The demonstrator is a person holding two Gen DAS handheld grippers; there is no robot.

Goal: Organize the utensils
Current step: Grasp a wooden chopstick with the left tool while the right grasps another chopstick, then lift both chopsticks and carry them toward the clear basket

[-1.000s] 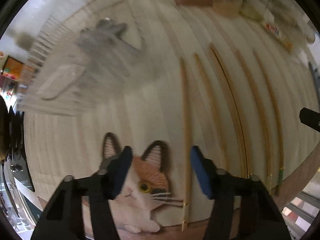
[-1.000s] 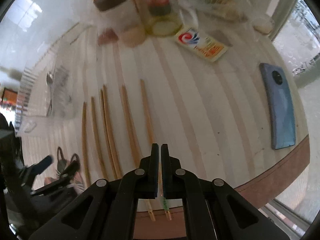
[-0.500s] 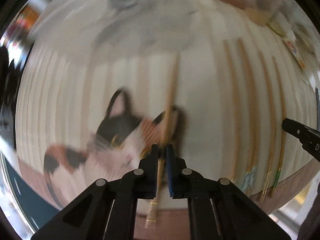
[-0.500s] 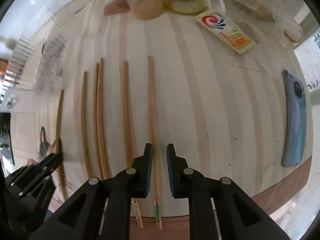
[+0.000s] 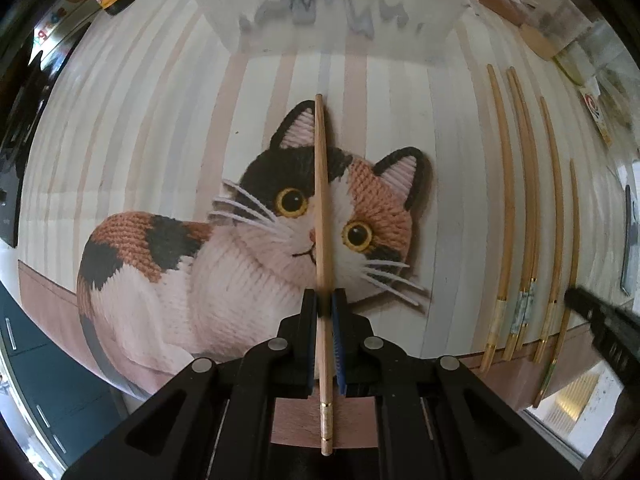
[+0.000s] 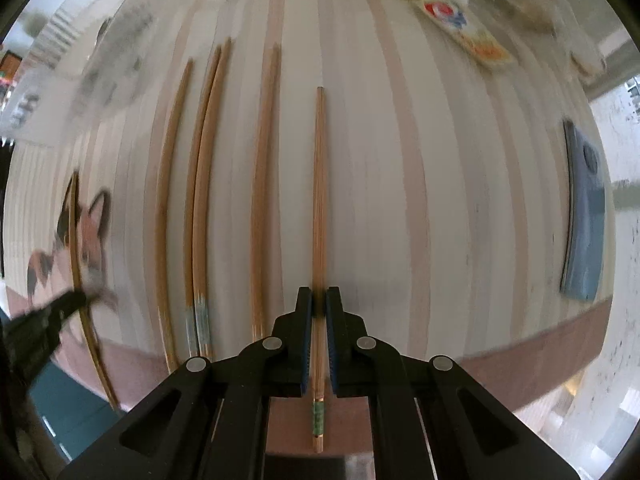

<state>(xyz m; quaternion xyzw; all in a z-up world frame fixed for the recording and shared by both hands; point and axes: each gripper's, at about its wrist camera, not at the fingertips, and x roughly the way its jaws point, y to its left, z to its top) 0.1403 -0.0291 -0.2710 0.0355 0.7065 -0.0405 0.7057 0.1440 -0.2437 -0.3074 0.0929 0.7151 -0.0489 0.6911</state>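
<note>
My left tool (image 5: 324, 300) is clamping a smooth round wooden chopstick (image 5: 321, 200) over the knitted cat mat (image 5: 248, 256). My right tool (image 6: 319, 298) is pinching a green-banded chopstick (image 6: 319, 208) lying on the striped tabletop (image 6: 440, 200). Four more chopsticks (image 5: 528, 208) are lying parallel between them, butts overhanging the brown front edge. A clear tray (image 5: 340, 8), contents blurred, is sitting behind the mat.

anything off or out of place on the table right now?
Mildly. The chopsticks on the table overhang the table edge with their decorated ends, and two of them lie touching while the rest are spaced apart. A blue phone lies among the utensils. Nothing looks spilled or broken.
</note>
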